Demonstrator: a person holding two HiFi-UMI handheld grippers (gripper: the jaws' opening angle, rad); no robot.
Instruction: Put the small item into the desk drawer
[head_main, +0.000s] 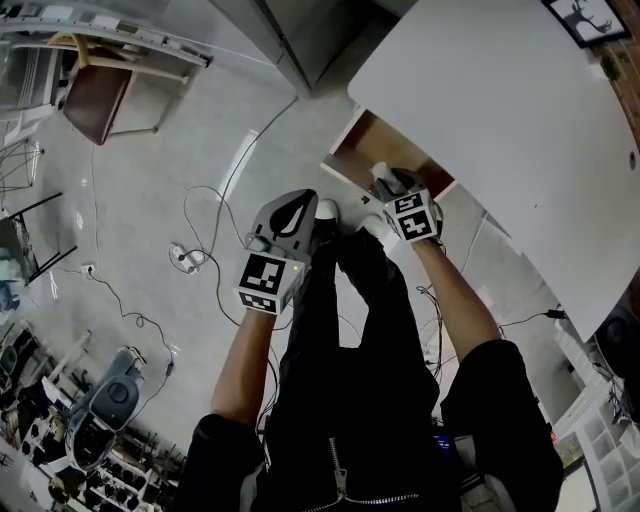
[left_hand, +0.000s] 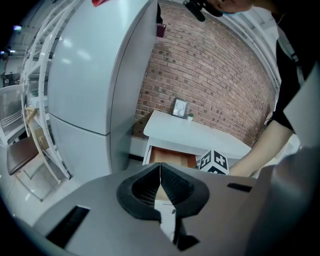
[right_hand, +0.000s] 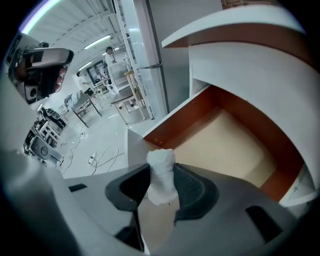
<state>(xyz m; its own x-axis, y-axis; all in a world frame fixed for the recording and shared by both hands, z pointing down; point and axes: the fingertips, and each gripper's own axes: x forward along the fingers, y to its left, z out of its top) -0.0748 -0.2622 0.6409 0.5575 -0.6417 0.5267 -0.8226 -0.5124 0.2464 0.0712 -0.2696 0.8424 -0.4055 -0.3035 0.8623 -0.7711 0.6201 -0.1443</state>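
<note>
The small white item (right_hand: 160, 162) is clamped upright in the right gripper (right_hand: 161, 174) at the lip of the open drawer (right_hand: 227, 142) — it is best carried toward two o'clock, over the bare bottom, before being released — while the left gripper (left_hand: 160, 186) is pressed closed on nothing

The item (right_hand: 161, 176) is white with a rough, grainy surface; the drawer (right_hand: 227, 142) has red-brown walls and a pale tan bottom; the worktop (head_main: 500, 110) is plain white. The left gripper (left_hand: 160, 175) and right gripper (right_hand: 162, 186) are grey with black ribbed pads; the left cube (head_main: 266, 281) and right cube (head_main: 413, 216) carry black-and-white square markers. The person's clothes (head_main: 350, 350) are black; the floor (head_main: 150, 190) is pale grey; the wall (left_hand: 210, 75) is red-brown brick with paler joints; the fridge (left_hand: 85, 80) is pale grey; the chair (head_main: 95, 100) has a dark brown seat.
</note>
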